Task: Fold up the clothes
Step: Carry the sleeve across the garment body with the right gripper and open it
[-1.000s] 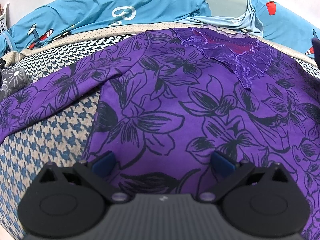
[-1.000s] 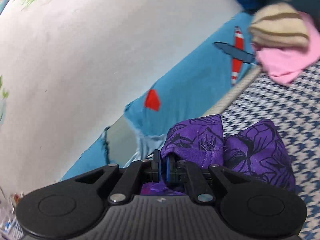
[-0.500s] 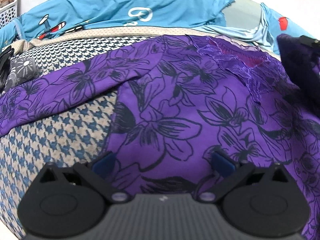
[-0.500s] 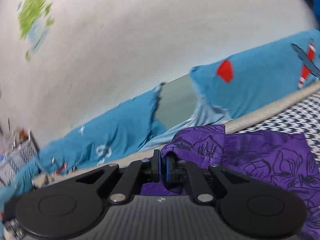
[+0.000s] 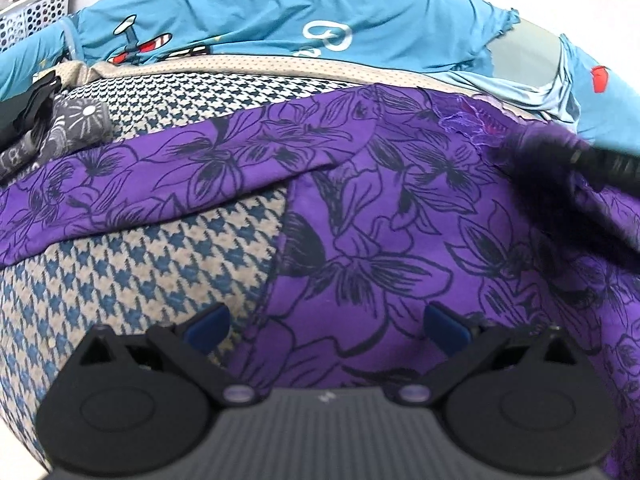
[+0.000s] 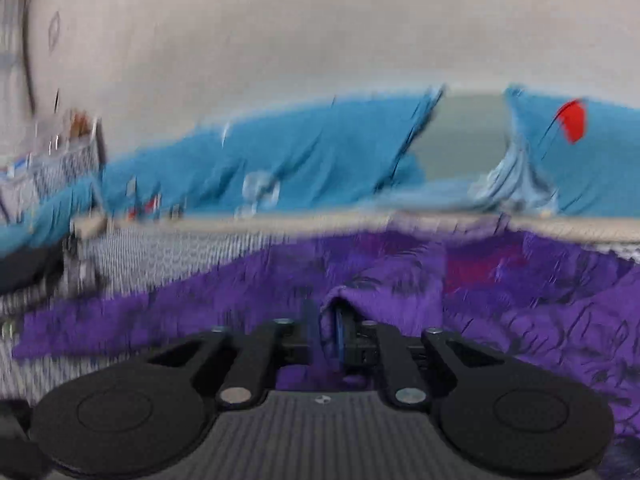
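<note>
Over the bed, your right gripper (image 6: 328, 326) is opening, purple garment (image 5: 360, 216) fold between its fingers for laying; your left gripper (image 5: 326, 326) gapes empty.

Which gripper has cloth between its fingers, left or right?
The right gripper: a fold of the purple dress sits between its opening jaws. The left gripper stands wide open above it.

purple floral-print garment (image 5: 360, 248) spread on houndstooth-patterned bed cover (image 5: 132, 280); blue aeroplane-print sheet (image 5: 260, 16) behind; white perforated plastic basket (image 5: 36, 8) far left.

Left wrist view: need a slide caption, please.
Open left tongs hover over a purple floral garment spread across a houndstooth cover.
</note>
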{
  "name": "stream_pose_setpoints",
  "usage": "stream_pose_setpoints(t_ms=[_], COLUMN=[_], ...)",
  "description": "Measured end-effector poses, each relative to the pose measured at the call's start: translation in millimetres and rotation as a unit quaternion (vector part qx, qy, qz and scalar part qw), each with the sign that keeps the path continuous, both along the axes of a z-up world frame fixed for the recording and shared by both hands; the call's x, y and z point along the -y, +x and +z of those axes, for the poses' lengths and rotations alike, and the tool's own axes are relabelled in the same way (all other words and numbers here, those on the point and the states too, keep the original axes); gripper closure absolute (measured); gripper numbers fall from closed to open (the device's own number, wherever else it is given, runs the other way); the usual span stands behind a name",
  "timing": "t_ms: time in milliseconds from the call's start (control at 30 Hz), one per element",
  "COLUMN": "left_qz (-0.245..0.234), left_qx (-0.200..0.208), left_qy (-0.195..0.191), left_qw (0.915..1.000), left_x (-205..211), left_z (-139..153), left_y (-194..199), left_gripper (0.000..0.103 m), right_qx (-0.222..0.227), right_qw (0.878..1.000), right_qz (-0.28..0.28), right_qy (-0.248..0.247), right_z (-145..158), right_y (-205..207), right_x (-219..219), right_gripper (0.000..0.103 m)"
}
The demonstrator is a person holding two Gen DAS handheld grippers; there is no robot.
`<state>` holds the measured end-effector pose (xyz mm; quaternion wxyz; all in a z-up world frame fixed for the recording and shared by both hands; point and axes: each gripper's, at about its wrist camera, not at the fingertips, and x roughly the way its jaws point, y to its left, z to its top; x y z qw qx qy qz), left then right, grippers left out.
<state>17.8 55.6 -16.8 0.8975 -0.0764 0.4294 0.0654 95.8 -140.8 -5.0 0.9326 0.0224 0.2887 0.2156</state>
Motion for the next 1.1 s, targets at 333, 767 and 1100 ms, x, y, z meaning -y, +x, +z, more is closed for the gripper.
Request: stream_pose_setpoints(t_ms=[333,767,1100], left_qz=[0.016,0.028,0.035], left_qx=[0.008,0.005,0.004], left_qy=[-0.006,-0.012,-0.010], left_qw=[0.9998,0.9995,0.9993], left_x=[-9,-16,-20], left_z=[3,2,2], left_y=[-1,-2,-1], left_gripper=[0.000,0.000,0.000], right_qx=[-0.024,-0.126,-0.106], right_qw=[0.999,0.978,0.964], right_qz=[0.025,-0.089,-0.136], right_qy=[0.033,0.138,0.204], right_z=[-2,-15,-14], right_y=[-4,15,20], right_x=[8,44,64], right_gripper=[0.053,0.050,0.050])
